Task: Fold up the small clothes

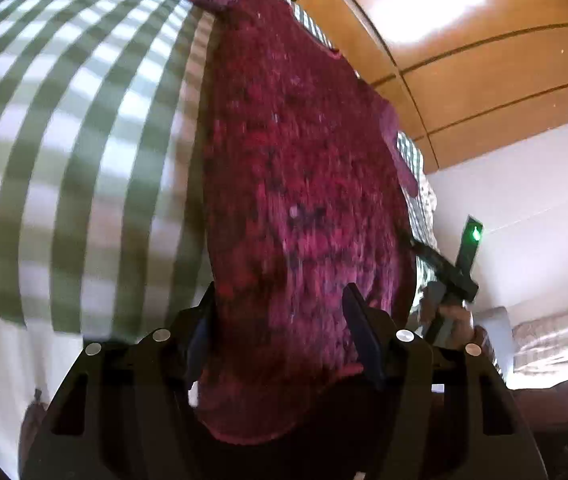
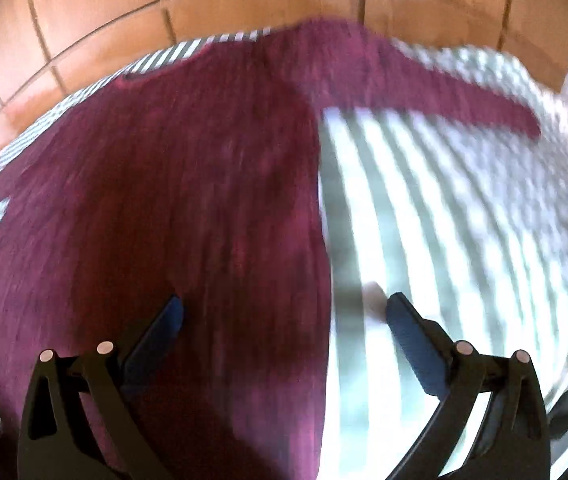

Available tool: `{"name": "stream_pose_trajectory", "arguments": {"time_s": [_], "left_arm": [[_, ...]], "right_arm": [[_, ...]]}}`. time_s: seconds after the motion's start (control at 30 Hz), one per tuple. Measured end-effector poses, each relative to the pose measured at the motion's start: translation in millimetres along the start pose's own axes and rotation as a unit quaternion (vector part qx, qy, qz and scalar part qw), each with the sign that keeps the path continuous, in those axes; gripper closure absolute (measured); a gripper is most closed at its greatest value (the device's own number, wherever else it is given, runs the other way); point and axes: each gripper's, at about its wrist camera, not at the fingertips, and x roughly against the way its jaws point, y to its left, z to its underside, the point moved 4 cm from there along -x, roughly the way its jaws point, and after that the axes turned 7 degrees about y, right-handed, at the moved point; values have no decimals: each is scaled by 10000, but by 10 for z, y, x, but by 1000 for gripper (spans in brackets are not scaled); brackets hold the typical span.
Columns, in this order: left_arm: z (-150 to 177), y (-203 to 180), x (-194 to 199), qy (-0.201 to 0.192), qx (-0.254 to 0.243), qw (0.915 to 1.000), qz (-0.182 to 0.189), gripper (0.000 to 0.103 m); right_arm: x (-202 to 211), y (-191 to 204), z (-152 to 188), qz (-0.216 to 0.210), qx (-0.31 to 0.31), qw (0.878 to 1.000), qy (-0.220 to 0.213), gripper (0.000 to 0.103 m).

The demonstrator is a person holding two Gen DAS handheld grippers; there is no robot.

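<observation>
A maroon knitted sweater (image 1: 304, 168) lies flat on a green-and-white checked cloth (image 1: 68, 152). My left gripper (image 1: 280, 316) hovers low over the sweater's hem end. Its jaws stand apart with the knit spread under and between them, not pinched. At the sweater's right edge, a hand (image 1: 454, 316) holds the right gripper's black body, which shows a green light. In the blurred right wrist view, my right gripper (image 2: 284, 306) is wide open above the sweater (image 2: 156, 200). The sweater's side edge runs between its fingers. One sleeve (image 2: 444, 92) stretches out to the right.
The checked cloth (image 2: 444, 220) covers the surface around the sweater. Past its far edge lies an orange tiled floor (image 2: 104, 20). In the left wrist view, a white wall (image 1: 524, 184) and a patterned cushion or bedding (image 1: 556, 340) stand at the right.
</observation>
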Motion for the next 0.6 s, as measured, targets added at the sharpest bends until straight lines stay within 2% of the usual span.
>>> {"name": "stream_pose_trajectory", "arguments": {"time_s": [0.03,0.07,0.1,0.13,0.2,0.23,0.33,0.4,0.47,0.5,0.57,0.6], "left_arm": [[22,-26,-18,47,-60,9999,-103,58],[15,32,39,66,-109,9998,-169,76],[4,9,32,64,-190,9994,-291,85],[-32,-44,49,32,-360,9981,-498,88],[-161,-167,79,-66,-659,9951,-732,91],[-183,-239,91,-107,-796,9933,-833,91],[-272,-457,203,-259,-1237,9861,-1079,92],[-298,-431,202,-206,-1291,9828,-1302,92],[-204,-220,144,70,-1076,9838,-1430,92],[-133,-87,7,337,-1059,9789,-1715,92],[-61,81,-137,607,-1012,9690,-2173,91],[-64,119,-165,714,-908,9697,-2152,90]], "right_arm": [[56,22,147,-113,18,9999,60,3],[108,55,289,-230,29,9996,144,8],[140,81,379,-307,39,9993,208,20],[172,121,465,-357,90,9989,279,26],[212,240,581,-429,334,9976,424,73],[244,268,587,-494,365,9970,466,80],[543,289,508,-785,403,9959,213,85],[741,226,507,-907,471,9947,83,85],[701,220,581,-929,565,9937,276,85],[608,250,677,-901,690,9921,534,85],[458,370,853,-780,1005,9878,896,86],[396,412,927,-660,1125,9865,988,86]]}}
